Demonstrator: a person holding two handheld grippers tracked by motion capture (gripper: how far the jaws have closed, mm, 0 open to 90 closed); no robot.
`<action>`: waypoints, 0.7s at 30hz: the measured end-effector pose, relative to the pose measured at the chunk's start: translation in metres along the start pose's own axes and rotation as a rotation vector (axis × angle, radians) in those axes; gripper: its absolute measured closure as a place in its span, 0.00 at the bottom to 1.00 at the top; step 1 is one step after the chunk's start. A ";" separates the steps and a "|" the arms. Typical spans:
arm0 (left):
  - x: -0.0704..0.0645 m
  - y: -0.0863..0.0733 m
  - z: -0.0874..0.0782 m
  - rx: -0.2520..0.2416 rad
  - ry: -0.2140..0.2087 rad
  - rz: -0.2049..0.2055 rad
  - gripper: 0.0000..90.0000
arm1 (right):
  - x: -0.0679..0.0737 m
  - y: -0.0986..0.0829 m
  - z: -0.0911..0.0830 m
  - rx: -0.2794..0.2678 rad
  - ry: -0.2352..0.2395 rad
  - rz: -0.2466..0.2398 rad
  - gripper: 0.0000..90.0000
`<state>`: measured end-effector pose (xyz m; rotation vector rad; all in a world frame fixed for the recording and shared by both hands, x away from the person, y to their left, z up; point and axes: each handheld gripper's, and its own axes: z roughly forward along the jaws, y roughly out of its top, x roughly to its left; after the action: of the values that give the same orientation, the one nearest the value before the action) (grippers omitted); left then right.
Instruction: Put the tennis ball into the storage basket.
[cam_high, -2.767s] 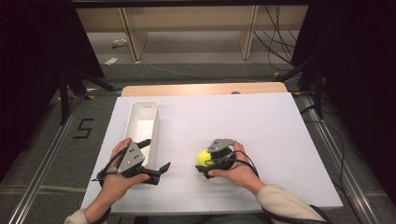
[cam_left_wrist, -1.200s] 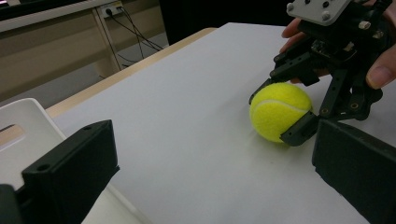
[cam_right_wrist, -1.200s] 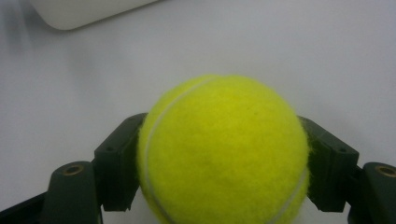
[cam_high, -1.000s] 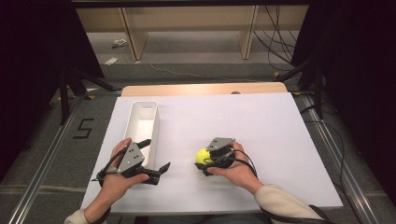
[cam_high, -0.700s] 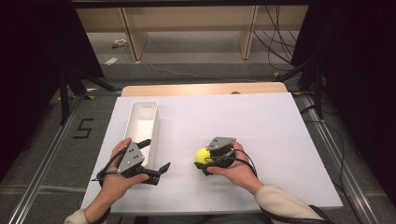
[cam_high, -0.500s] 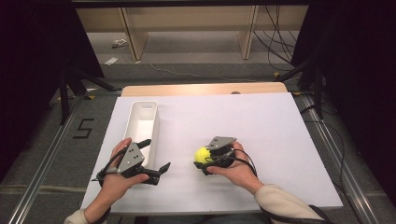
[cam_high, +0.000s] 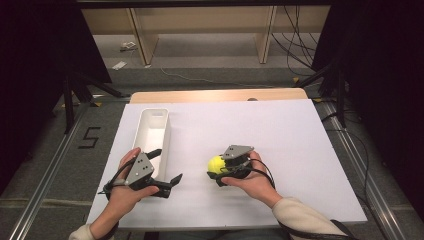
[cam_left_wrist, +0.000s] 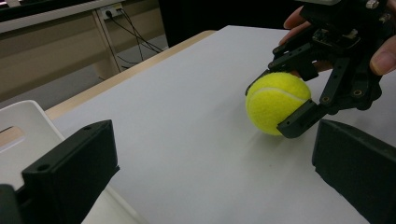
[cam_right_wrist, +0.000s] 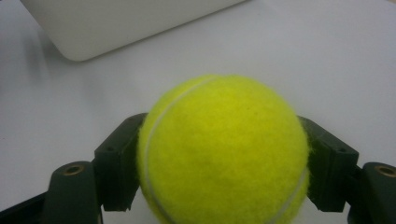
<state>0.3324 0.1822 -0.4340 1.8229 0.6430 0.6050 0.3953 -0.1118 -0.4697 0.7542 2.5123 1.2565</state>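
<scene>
A yellow tennis ball (cam_high: 216, 163) rests on the white table, clamped between the jaws of my right gripper (cam_high: 218, 170). In the right gripper view the ball (cam_right_wrist: 223, 151) is pressed by a black jaw on each side. From the left gripper view the ball (cam_left_wrist: 277, 102) lies ahead to the right, with the right gripper (cam_left_wrist: 275, 105) shut around it. My left gripper (cam_high: 166, 168) stands open near the table's front left, jaws wide apart with nothing between them, beside the near end of a white bin (cam_high: 151, 131).
The long white bin (cam_left_wrist: 18, 121) lies lengthwise at the left of the white board (cam_high: 280, 135). A wooden table edge (cam_high: 215, 95) shows behind the board. Metal rails (cam_high: 45, 175) run along both sides, and cables trail on the floor beyond.
</scene>
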 end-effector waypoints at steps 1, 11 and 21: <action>0.000 0.000 0.000 0.000 0.000 0.000 0.00 | 0.000 0.000 0.000 -0.001 -0.001 0.000 0.29; 0.000 0.001 0.000 -0.003 0.000 0.001 0.00 | 0.000 0.002 -0.001 -0.010 -0.003 0.000 0.29; 0.000 0.001 -0.001 -0.004 -0.001 0.003 0.00 | 0.000 0.002 -0.001 -0.010 -0.006 0.003 0.29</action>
<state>0.3320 0.1825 -0.4330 1.8210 0.6378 0.6071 0.3953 -0.1114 -0.4669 0.7579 2.5000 1.2647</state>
